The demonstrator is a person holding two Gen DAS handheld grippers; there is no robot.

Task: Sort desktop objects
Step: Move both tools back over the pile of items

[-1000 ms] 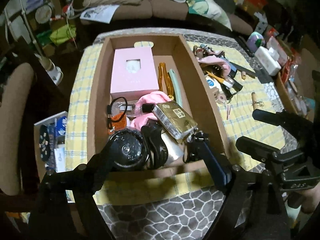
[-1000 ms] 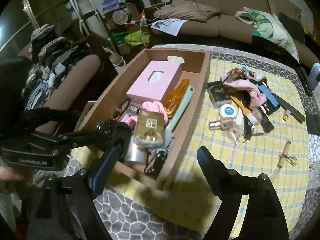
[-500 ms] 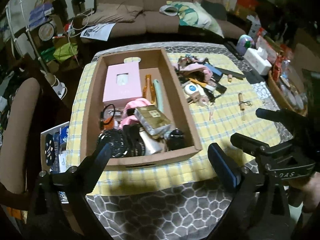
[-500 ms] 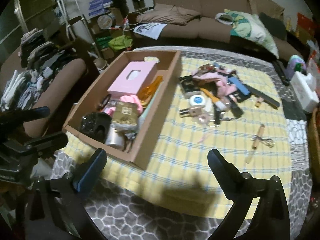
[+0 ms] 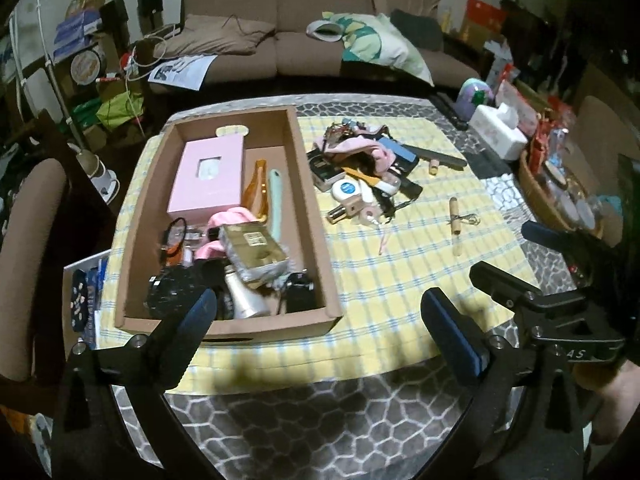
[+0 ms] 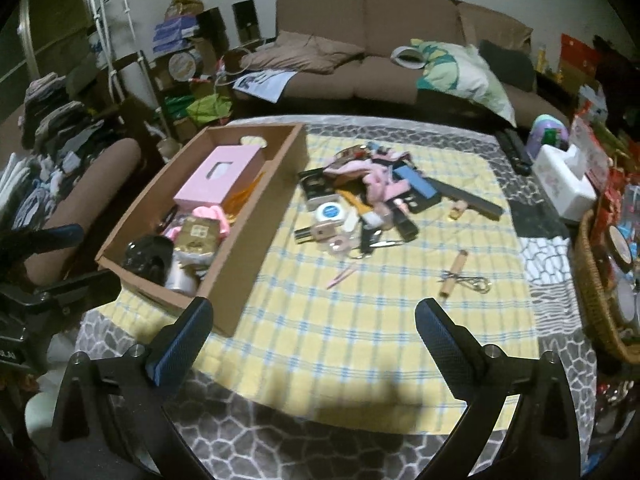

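Note:
A long cardboard box lies on the yellow checked cloth. It holds a pink tissue box, a gold packet, a black round case and other small items. A heap of loose items lies to its right, with a white round tin and a wooden-handled tool apart. My left gripper is open and empty above the table's near edge. My right gripper is open and empty, and it also shows in the left wrist view.
A white tissue box and a wicker basket of small things stand at the table's right side. A brown sofa runs behind the table. A brown chair arm is at the left.
Both grippers have pulled back and up from the box. The left gripper was at the black round case in the box one second ago; it is now clear of it and empty.

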